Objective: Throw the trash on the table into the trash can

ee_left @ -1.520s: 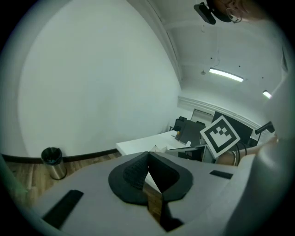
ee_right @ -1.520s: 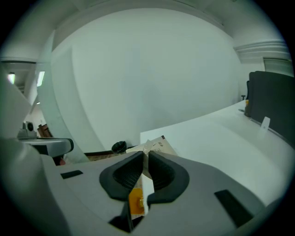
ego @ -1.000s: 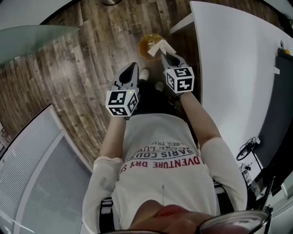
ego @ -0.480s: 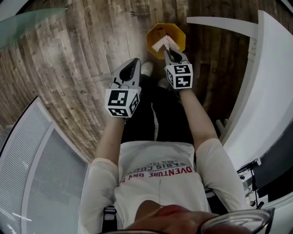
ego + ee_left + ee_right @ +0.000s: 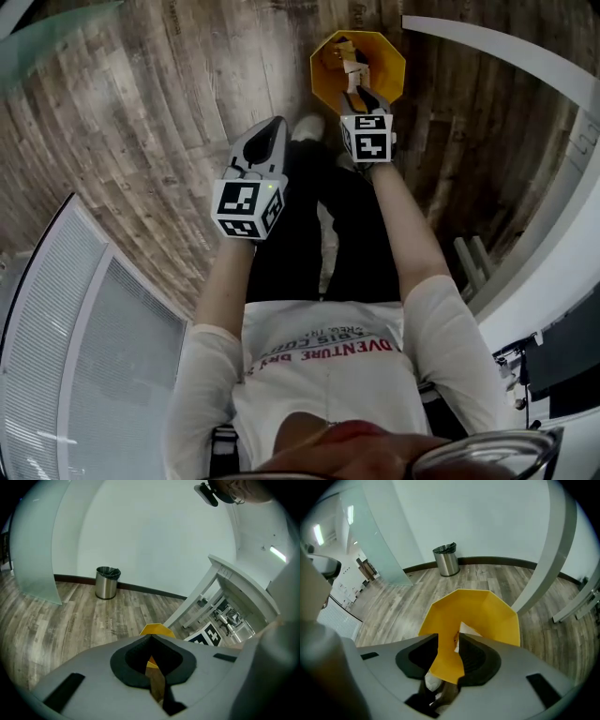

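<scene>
A yellow trash can [image 5: 380,66] [image 5: 487,606] stands on the wood floor in front of the person's feet. My right gripper [image 5: 361,93] [image 5: 449,637] hangs over its near rim and points down into it. Its jaws have just been opening and now stand apart, pressing on nothing. Crumpled white paper [image 5: 351,58] [image 5: 468,631] lies just past the fingertips, inside the can. My left gripper [image 5: 273,126] [image 5: 152,641] hovers to the left of the can, above the floor. Only a thin slit shows between its jaws, and nothing is in them.
A steel waste bin [image 5: 107,582] [image 5: 446,559] stands by the far wall. The white curved table [image 5: 534,141] and its legs [image 5: 543,569] are close on the right of the can. A glass panel [image 5: 375,531] stands to the left. The person's white shoes [image 5: 307,127] are near the can.
Both grippers have sunk toward the floor. The right one carried the paper from beside the table to over the yellow can, and its jaws came apart; the paper now lies in the can.
</scene>
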`<state>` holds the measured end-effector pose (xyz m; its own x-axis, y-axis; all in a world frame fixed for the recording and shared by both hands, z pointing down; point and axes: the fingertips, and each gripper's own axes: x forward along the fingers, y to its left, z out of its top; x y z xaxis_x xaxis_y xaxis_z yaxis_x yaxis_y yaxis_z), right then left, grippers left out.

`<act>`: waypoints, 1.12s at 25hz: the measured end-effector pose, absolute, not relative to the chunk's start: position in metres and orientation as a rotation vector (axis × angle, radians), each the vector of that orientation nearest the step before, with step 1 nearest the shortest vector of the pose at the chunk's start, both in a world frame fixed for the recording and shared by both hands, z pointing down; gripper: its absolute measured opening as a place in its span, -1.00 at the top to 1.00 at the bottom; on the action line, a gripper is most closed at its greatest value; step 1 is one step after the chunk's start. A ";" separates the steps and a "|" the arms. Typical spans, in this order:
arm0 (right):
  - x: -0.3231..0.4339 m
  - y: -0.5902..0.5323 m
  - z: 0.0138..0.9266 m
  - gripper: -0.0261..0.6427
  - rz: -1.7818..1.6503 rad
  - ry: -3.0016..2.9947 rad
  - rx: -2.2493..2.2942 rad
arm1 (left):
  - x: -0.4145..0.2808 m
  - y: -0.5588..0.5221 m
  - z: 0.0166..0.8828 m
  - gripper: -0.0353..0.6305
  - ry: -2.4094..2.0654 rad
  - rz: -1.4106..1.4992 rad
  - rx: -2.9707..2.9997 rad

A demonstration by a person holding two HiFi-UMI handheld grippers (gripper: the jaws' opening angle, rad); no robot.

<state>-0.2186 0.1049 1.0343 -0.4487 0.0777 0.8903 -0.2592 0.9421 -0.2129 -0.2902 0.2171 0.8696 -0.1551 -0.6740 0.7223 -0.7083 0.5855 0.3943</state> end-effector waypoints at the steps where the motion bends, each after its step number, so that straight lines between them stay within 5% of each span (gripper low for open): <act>1: -0.218 0.105 1.027 0.46 0.388 -2.004 0.137 | -0.291 0.218 0.865 0.82 -1.863 0.049 1.119; 10: -0.223 0.096 0.894 0.47 0.426 -2.070 0.173 | -0.295 0.190 0.759 0.82 -1.882 0.053 1.198; 16: -0.234 0.067 0.754 0.77 0.396 -2.196 0.245 | -0.295 0.164 0.663 0.82 -1.899 0.038 1.282; 28: -0.201 -0.007 0.486 0.84 0.311 -2.481 0.573 | -0.271 0.064 0.458 0.82 -1.846 0.034 1.745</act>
<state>-0.2009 -0.0069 0.4865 -0.7467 -0.3312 0.5768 -0.4634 0.8812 -0.0940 -0.2707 0.0636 0.4582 0.0362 -0.9032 0.4277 -0.9185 0.1386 0.3704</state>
